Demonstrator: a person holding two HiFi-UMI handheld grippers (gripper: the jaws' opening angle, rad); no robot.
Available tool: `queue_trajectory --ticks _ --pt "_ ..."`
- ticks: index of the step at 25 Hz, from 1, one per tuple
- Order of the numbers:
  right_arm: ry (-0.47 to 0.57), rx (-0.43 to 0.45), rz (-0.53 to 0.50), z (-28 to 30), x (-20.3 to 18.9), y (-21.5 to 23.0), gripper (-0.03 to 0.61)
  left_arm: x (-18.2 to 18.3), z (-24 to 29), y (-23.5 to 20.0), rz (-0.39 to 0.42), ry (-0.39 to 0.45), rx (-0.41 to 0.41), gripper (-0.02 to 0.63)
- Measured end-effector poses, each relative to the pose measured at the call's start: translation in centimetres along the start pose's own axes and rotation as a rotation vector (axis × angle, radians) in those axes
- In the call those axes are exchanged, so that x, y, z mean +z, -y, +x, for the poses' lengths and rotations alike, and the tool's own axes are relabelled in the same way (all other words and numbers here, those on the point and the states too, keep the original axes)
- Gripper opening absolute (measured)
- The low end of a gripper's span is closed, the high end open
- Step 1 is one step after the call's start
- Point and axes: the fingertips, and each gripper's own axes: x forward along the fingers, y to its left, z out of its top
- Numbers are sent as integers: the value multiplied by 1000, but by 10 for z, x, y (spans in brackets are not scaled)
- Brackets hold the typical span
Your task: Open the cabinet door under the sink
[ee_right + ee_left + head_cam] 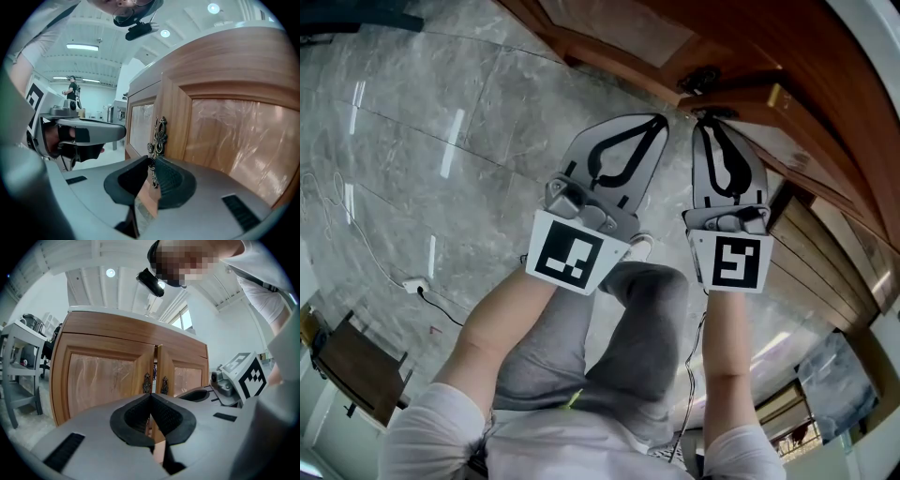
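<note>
Right tool (151,162) pinches the curly dark metal handle (159,129) on the brown wooden door (234,136).
Pull slowly, gripping tight; left tool (150,397) is closed, empty.

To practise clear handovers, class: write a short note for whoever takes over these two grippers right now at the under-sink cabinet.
Left gripper: shut, empty, held off in front of the cabinet.
Right gripper: shut on the ornate handle of the right door.
Done: the handle is gripped; only a narrow gap shows between the two doors.
Left to do: pull the right door open, probably swinging it outward on its hinges, then let go.
</note>
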Motion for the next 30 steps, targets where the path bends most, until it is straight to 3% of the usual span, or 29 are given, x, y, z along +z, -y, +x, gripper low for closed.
queue_trajectory --ticks 13,22,30 --pt "-31 42 8 -29 -9 -22 68 -5 8 15 5 12 -46 9" --pt "-50 50 20 -40 -19 -27 67 -6 30 26 52 6 -158 9" --pt "-49 51 55 -43 -20 -27 67 -8 38 29 37 17 -252 8"
